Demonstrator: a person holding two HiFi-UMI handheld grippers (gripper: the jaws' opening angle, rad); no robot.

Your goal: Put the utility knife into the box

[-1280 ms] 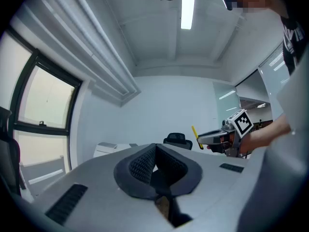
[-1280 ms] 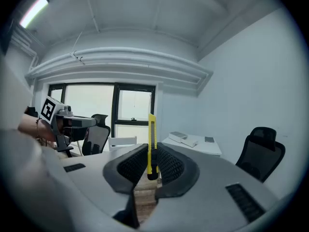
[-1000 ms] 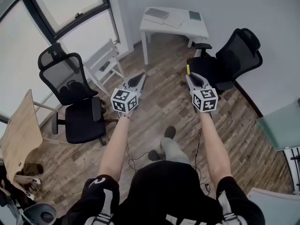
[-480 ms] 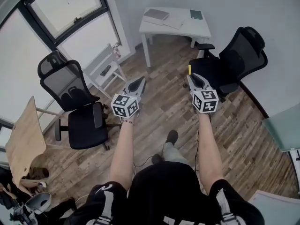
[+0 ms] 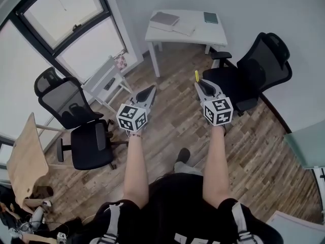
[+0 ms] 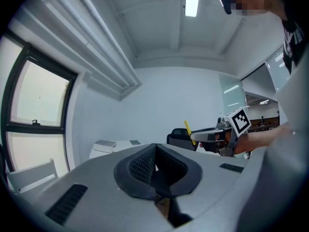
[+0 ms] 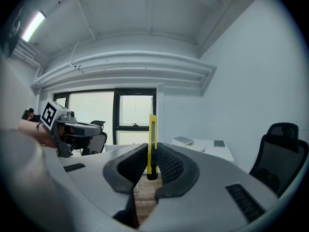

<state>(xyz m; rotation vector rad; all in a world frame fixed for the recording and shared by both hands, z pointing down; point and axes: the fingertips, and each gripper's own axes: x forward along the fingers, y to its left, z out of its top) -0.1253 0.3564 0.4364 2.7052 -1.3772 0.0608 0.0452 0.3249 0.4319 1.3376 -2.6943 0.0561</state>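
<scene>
**Knife carried toward the desk, box not yet reached**

Office room, plank wood floor (image 5: 167, 111), big windows (image 5: 61, 14) along the left side. Head view takes in a shade more of the room's left than a second ago. The desk sits a little larger in frame, so I judge the person is stepping toward it.

- Black chair (image 5: 76, 131) by the window has slid left in the view. The white folding chair (image 5: 104, 83) beside it has too.
- Left gripper (image 5: 150, 90): held out at chest height, jaws pressed together, nothing between them. No change.
- White desk (image 5: 205, 32) against the far wall. On it lie a flat grey thing (image 5: 164, 18) and a small dark one (image 5: 210, 17). Cannot tell from here which, if either, is the box.
- Right gripper (image 5: 199, 84): jaws clamped on the yellow utility knife (image 5: 197, 76), which stands upright with most of its length above the pads. Grip looks the same as before.
- Second black chair (image 5: 254, 70) at the right, just beside the desk.

Reading: transport step only. The knife is in the air, well apart from the desk. Placing comes after the box is found.
</scene>
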